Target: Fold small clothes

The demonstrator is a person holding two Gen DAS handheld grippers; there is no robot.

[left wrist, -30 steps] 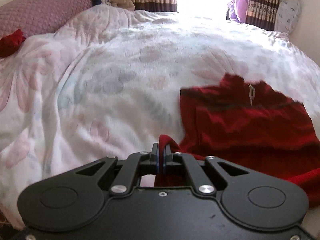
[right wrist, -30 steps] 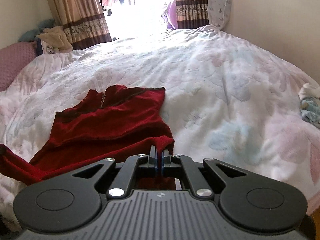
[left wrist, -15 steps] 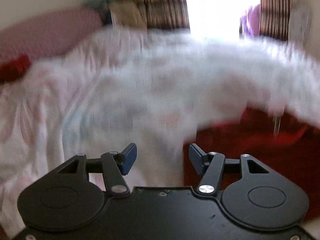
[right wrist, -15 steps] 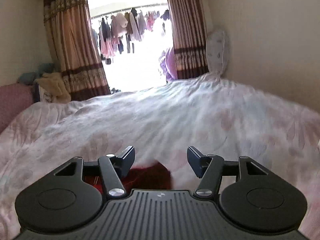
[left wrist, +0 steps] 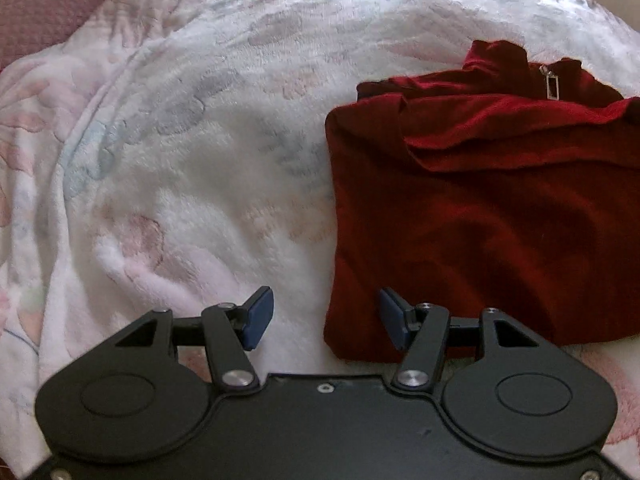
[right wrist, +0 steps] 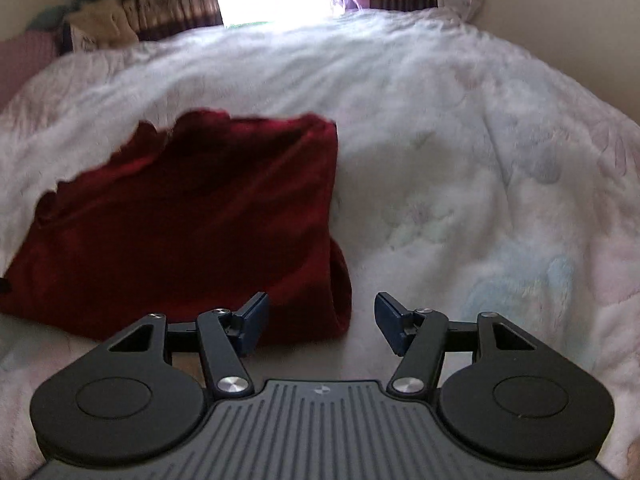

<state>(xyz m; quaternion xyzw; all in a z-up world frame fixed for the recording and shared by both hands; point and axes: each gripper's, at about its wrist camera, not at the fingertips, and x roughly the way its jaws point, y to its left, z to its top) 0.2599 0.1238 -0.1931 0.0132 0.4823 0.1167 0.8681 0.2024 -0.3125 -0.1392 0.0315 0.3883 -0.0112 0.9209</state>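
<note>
Red top [left wrist: 480,208] lies folded on the blanket [left wrist: 180,140], soft and limp, likely light; we'd pinch its near corners. Our left gripper [left wrist: 322,314] and right gripper [right wrist: 320,322] hover over those corners, jaws spread, holding nothing.

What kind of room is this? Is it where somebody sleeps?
Most likely a bedroom. A fluffy flowered blanket covers a bed, a pink pillow lies at its edge, and curtains hang by a bright window.
</note>
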